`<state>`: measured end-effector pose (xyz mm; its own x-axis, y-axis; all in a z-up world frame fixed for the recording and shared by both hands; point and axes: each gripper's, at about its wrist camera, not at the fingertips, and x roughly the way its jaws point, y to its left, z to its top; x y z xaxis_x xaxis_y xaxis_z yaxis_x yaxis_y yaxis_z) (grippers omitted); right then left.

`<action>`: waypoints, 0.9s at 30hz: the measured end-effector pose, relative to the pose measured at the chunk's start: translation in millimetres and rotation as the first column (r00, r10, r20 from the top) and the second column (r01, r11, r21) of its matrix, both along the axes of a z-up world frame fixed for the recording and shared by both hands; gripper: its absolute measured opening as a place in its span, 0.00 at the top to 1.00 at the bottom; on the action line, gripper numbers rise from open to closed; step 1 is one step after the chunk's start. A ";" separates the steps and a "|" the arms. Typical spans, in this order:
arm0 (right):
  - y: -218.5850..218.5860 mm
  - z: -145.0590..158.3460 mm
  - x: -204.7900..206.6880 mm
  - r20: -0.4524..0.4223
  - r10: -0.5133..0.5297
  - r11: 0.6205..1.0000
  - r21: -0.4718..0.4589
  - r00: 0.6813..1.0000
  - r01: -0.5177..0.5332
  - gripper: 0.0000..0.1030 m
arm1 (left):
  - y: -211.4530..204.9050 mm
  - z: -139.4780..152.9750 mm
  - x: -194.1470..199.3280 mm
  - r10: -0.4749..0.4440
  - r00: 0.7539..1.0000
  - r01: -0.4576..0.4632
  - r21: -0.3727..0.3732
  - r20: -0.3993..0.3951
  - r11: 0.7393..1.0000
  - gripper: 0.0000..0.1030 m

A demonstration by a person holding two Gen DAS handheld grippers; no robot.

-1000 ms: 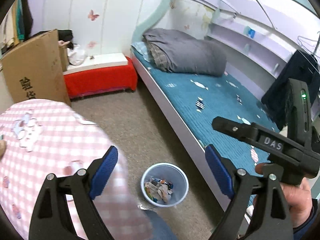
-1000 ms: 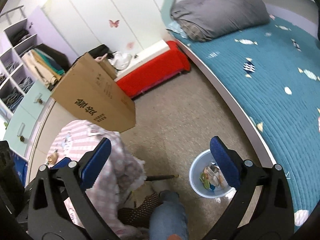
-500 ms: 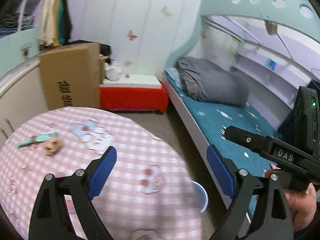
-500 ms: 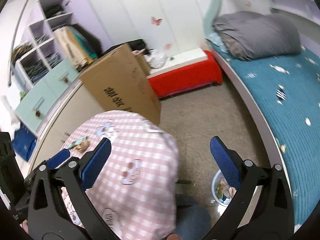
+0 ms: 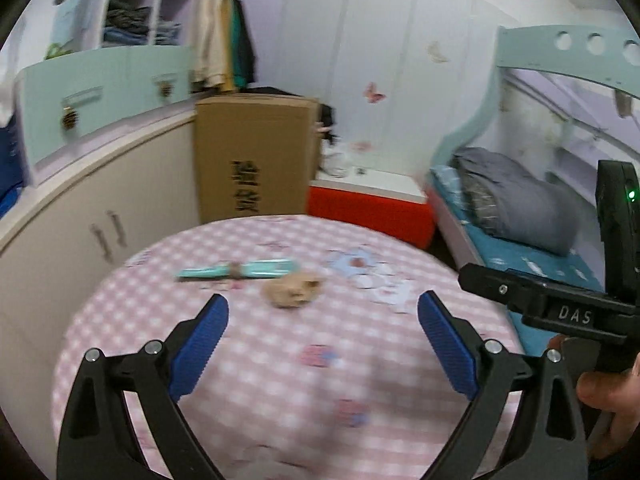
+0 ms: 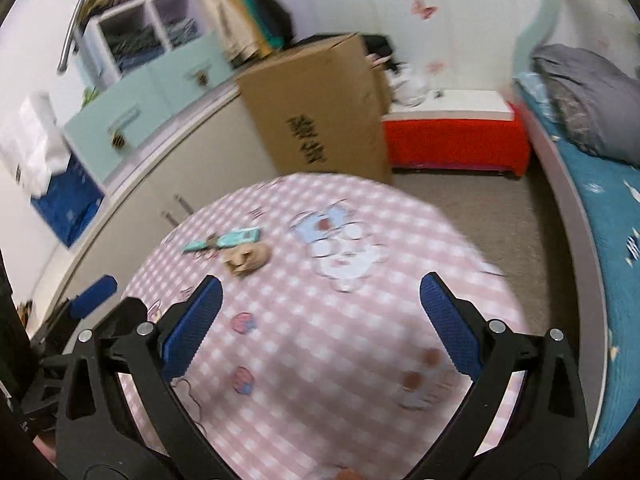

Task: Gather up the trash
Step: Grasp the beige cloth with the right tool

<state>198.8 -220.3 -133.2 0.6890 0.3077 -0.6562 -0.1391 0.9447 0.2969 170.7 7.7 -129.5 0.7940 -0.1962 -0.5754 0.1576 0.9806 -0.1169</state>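
Centrally, crumpled tan paper wad (image 5: pixel 291 289)

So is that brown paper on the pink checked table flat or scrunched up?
Scrunched: the brown paper wad sits as a lumpy ball on the tablecloth.

Ahead of me stands a round table (image 5: pixel 280 380) under a pink checked cloth. Beyond its far edge a tall cardboard box (image 5: pixel 256 156) leans by the cream cabinet (image 5: pixel 100 216) on the left. Right of the box sits a red bench (image 5: pixel 368 208), then the bed (image 6: pixel 608 208) with its folded grey quilt (image 5: pixel 516 200).
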 end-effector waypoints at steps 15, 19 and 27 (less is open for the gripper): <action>102.3 -64.4 87.4 -0.100 0.173 0.984 -0.032 0.980 -0.177 0.06 | 79.8 -52.4 63.9 0.128 0.989 -0.123 0.073 -0.071 0.990 0.09; 116.0 -81.3 106.1 -0.126 0.184 0.980 -0.048 0.975 -0.191 0.19 | 80.5 -57.1 81.9 0.099 0.992 -0.093 0.089 -0.075 0.992 0.09; 110.4 -84.4 103.0 -0.107 0.226 0.970 -0.060 0.968 -0.234 0.69 | 58.0 -68.0 121.9 -0.032 0.995 0.051 0.206 -0.093 0.977 0.09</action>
